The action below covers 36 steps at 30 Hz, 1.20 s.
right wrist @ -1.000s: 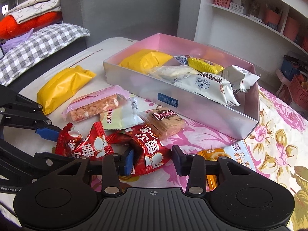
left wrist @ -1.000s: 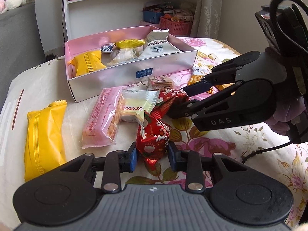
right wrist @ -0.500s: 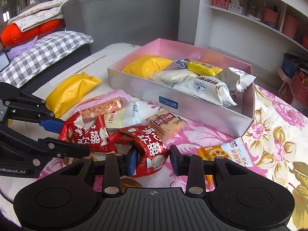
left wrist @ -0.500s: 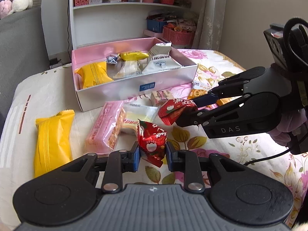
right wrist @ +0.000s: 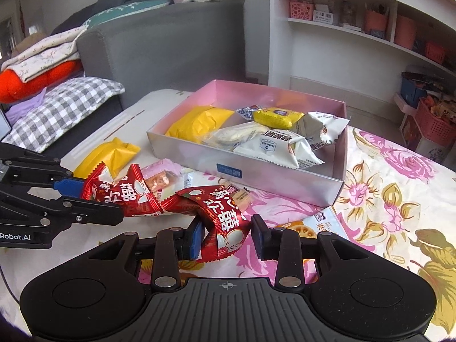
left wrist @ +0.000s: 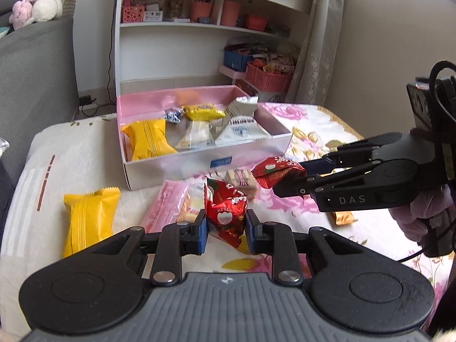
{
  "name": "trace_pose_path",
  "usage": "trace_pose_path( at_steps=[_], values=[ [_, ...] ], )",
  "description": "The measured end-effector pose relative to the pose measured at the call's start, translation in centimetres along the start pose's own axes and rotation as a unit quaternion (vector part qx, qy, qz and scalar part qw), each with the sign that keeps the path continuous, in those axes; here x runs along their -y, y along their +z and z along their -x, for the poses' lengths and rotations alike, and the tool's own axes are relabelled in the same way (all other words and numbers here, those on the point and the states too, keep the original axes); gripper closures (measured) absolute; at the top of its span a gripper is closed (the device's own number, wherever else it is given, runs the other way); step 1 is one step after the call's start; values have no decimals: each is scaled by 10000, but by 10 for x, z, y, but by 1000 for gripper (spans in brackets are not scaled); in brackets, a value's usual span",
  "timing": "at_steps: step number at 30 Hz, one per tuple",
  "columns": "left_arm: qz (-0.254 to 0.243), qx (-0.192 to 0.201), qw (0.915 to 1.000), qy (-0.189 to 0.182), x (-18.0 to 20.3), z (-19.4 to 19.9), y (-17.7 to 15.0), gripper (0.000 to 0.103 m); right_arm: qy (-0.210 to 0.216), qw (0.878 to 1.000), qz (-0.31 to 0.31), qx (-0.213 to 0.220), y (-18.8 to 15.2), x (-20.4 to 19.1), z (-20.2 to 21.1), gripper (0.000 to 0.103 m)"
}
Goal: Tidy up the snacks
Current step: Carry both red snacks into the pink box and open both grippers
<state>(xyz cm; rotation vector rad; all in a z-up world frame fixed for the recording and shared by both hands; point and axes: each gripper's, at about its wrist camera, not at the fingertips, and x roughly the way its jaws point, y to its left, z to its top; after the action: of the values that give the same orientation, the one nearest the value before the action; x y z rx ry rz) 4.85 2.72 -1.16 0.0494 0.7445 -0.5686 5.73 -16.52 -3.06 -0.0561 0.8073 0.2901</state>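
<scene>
My left gripper [left wrist: 225, 225] is shut on a red candy packet [left wrist: 226, 209] and holds it above the table. My right gripper [right wrist: 226, 238] is shut on a second red candy packet [right wrist: 222, 213], also lifted. In the right wrist view the left gripper [right wrist: 85, 196] holds its packet [right wrist: 122, 196] right beside mine. In the left wrist view the right gripper [left wrist: 287, 182] holds its packet [left wrist: 275, 172] in front of the pink-lined box [left wrist: 199, 162], which holds yellow and white snack packets.
On the floral tablecloth lie a yellow packet [left wrist: 88, 219], a pink biscuit packet [left wrist: 168, 202], a small square snack [left wrist: 240, 178] and an orange-white packet [right wrist: 319, 222]. A grey sofa [right wrist: 159, 42] and a white shelf unit [left wrist: 199, 28] stand behind.
Both grippers have closed on their red packets and lifted them off the table, rising and tilting so the box and shelf sit lower in view.
</scene>
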Motion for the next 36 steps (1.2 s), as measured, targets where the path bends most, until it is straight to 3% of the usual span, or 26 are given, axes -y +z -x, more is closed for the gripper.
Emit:
trace_pose_path(
  at_steps=[8,18,36],
  values=[
    [185,290,9993,159,-3,0,18,79,-167,9978,-554,315,17,26,6,69],
    [316,470,9971,512,-1,-30,44,79,-251,9882,-1410,540,28,71,-3,69],
    [623,147,9932,968,-11,-98,66,79,-181,9787,-1989,479,36,100,-42,68]
  ],
)
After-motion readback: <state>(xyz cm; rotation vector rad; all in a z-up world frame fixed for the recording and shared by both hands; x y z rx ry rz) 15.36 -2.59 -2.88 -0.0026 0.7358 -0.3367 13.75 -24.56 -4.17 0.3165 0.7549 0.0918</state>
